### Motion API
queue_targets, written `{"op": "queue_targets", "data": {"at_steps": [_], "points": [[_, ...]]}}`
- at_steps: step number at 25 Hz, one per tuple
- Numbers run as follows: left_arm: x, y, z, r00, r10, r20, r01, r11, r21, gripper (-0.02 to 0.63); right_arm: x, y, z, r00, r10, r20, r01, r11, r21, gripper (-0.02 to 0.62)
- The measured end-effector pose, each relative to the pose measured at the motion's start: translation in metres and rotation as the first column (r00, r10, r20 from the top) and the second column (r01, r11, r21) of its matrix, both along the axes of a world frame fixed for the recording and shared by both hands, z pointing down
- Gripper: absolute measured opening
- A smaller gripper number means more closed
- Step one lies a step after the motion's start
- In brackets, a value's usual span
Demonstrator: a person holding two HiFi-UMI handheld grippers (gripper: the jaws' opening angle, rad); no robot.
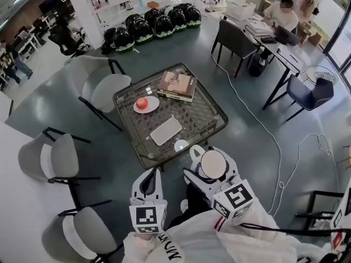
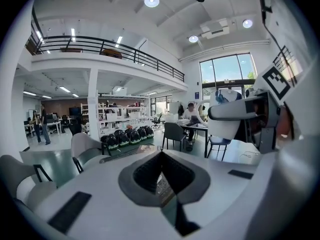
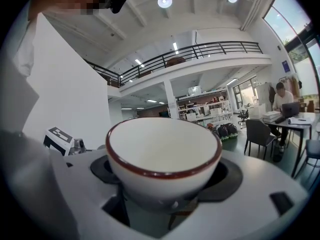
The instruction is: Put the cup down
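The grey-green floor (image 1: pixel 252 141) takes up most of the head view. A square glass-topped table (image 1: pixel 204 109) stands at its middle. Three white chairs (image 1: pixel 104 86) sit round the table from 10 to 7 o'clock. A long desk (image 1: pixel 285 53) with a seated person (image 1: pixel 282 15) is at 2 o'clock, and a row of black bags (image 1: pixel 156 23) is at 12.

Beyond the table's near rim, at about 5 o'clock from its centre, is the right gripper (image 1: pixel 211 171). Its jaws are spread wide and clamped on the cup (image 1: pixel 213 164). The left gripper (image 1: pixel 149 182) is at 8 o'clock from the cup and apart from it. Its jaw tips are together with nothing between them.

On the glass, a stack of books (image 1: pixel 176 85) lies at 12 o'clock, a flat white slab (image 1: pixel 165 131) at 6, and a white plate (image 1: pixel 151 106) between 9 and 10.

The cup is white and bowl-shaped with a dark red rim. It sits upright, mouth up and empty. In the right gripper view the two jaws press its lower body from 3 and 9 o'clock, and the rim stands clear above them. It is held in the air off the table, just outside the near edge.

A small pale disc (image 1: pixel 181 145) lies on the glass by that edge, at 11 o'clock from the cup. A red apple (image 1: pixel 142 103) rests on the plate.
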State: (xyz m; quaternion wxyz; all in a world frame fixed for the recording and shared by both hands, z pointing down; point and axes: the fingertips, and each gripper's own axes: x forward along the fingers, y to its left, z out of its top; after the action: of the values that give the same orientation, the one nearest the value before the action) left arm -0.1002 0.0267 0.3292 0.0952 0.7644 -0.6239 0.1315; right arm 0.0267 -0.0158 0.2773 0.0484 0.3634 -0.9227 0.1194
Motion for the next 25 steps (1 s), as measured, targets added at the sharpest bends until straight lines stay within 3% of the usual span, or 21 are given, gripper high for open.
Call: {"op": "queue_targets", "data": {"at_steps": [25], "points": [[-0.022,-0.12,0.046,0.998,-0.061,0.004,0.061,0.995,-0.076,0.009,-0.039,-0.127,0.043,0.994,-0.097,-0.05,0.095,0.994,-0.046,0.417]]}}
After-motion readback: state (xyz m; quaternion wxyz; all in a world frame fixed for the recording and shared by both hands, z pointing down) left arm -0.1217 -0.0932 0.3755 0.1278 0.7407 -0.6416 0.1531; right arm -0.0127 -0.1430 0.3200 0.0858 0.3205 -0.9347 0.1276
